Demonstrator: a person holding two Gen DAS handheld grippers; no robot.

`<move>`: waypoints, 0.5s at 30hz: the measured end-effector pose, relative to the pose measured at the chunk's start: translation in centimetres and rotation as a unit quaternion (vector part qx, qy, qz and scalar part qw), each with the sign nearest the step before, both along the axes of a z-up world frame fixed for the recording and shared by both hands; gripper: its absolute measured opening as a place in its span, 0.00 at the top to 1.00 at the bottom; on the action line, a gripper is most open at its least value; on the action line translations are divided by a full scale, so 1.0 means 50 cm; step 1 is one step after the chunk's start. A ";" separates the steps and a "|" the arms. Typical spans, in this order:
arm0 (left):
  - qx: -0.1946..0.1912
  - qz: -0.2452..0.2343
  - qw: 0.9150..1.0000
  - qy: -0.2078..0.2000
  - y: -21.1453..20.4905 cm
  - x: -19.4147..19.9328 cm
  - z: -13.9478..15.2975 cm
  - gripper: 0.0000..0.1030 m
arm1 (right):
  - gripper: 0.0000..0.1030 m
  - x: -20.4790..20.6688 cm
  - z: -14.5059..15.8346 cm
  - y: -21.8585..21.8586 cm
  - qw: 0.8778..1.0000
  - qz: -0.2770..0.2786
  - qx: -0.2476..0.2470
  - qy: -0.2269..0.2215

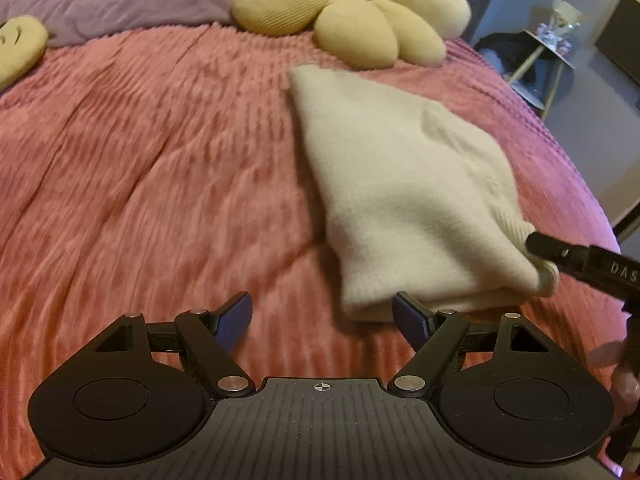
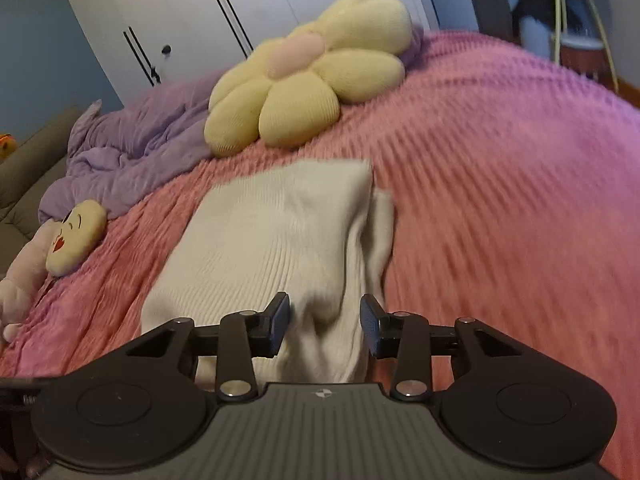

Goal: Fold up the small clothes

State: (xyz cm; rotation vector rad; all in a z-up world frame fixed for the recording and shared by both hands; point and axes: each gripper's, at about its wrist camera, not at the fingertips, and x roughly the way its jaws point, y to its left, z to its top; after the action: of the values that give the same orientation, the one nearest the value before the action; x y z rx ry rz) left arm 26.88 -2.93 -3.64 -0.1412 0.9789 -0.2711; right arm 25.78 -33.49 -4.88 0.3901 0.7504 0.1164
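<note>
Right wrist view shows the cream knit garment (image 2: 280,232) already folded over on the pink bedspread (image 2: 500,200), right gripper (image 2: 325,322) spread astride its near edge, left gripper (image 1: 322,320) spread, empty; further folds likely remain.

White wardrobe (image 2: 192,12) stands behind the pink-covered bed (image 2: 500,184), blue wall (image 2: 36,52) beside.

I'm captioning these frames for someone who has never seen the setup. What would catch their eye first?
First the big yellow flower cushion with its pink centre, lying at the far end of the pink ribbed bedspread beside a crumpled purple blanket. Next the cream knit garment, folded on the bedspread. The right gripper straddles its near edge with fingers apart, while the left gripper hangs open beside it.
</note>
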 end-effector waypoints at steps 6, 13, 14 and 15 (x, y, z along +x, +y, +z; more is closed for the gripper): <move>0.002 -0.001 1.000 0.009 -0.006 0.005 0.001 0.20 | 0.51 -0.015 -0.028 -0.015 0.997 -0.008 0.072 0.023; 0.004 0.005 1.000 0.018 -0.008 0.008 -0.004 0.20 | 0.83 -0.002 -0.046 -0.019 0.995 -0.023 0.093 0.036; 0.001 0.003 1.000 0.015 -0.008 0.006 -0.001 0.20 | 0.83 -0.004 -0.046 -0.017 0.995 -0.022 0.093 0.033; -0.002 0.000 1.000 0.010 -0.008 0.004 0.002 0.20 | 0.85 -0.004 -0.045 -0.016 0.995 -0.023 0.093 0.031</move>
State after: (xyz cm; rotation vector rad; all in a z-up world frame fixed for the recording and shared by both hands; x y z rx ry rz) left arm 27.10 -3.34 -3.54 -0.1479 0.9984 -0.2722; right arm 25.59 -34.27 -7.12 0.5906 0.7935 0.1327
